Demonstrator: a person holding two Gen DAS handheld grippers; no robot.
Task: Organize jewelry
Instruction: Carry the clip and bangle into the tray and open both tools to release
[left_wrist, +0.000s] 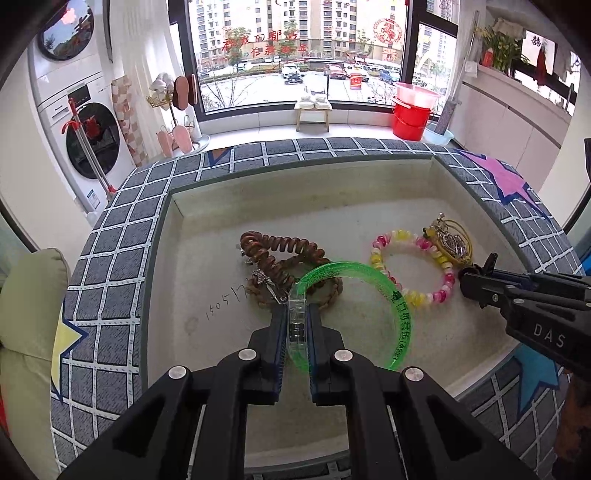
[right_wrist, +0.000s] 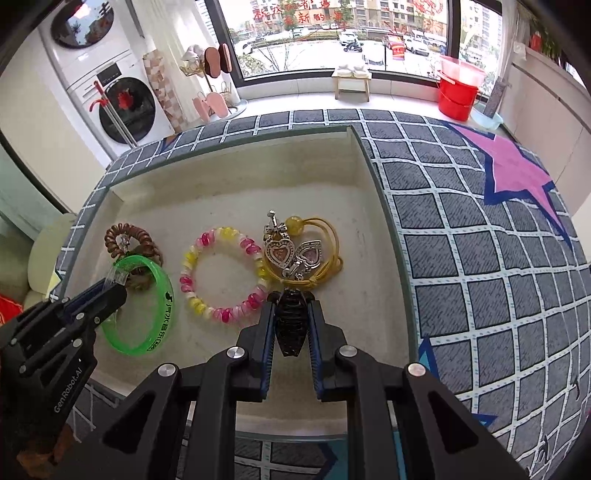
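The left gripper (left_wrist: 297, 310) clamps the rim of a green translucent bangle (left_wrist: 369, 291) in the cream tray (left_wrist: 207, 206). The right gripper (right_wrist: 291, 299) pinches a black hair clip (right_wrist: 291, 325), beside the pink-and-yellow beaded bracelet (right_wrist: 221, 273) and heart earrings (right_wrist: 291, 254).

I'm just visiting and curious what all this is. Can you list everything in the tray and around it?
Tray: one, cream, on the grid-patterned cloth.
Green bangle: one, translucent, left part of tray.
Brown coil ties: a tangle, behind the bangle.
Bead bracelet: one, pink, yellow and white, middle.
Heart charms: two, silver, on a yellow cord.
Black clip: one, near tray front.
Left gripper: shut on the bangle.
Right gripper: shut on the clip.
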